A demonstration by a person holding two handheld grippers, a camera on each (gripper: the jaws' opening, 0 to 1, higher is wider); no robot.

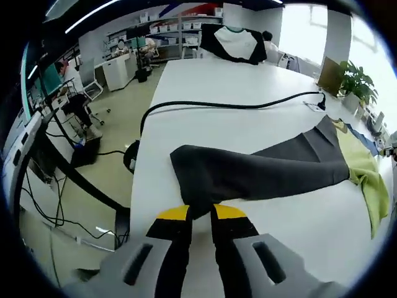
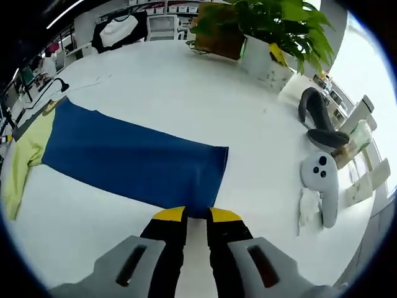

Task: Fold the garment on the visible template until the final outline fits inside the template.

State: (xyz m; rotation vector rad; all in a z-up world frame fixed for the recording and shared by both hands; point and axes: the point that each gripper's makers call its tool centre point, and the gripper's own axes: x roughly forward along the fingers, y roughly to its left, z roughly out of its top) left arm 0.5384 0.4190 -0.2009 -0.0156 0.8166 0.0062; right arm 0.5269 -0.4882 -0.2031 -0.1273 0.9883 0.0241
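The garment lies spread on the white table (image 1: 205,93), with a dark grey sleeve (image 1: 260,171) at one end, a blue sleeve (image 2: 133,158) at the other and a yellow-green body (image 1: 366,171) between them. The left gripper (image 1: 200,214) has its jaws drawn close on the edge of the grey sleeve's cuff. The right gripper (image 2: 197,215) is narrowed the same way on the blue sleeve's cuff edge. A black cable (image 1: 236,105) crosses the table beyond the grey sleeve. A white controller (image 2: 322,180) and a potted plant (image 2: 260,28) sit beyond the blue sleeve.
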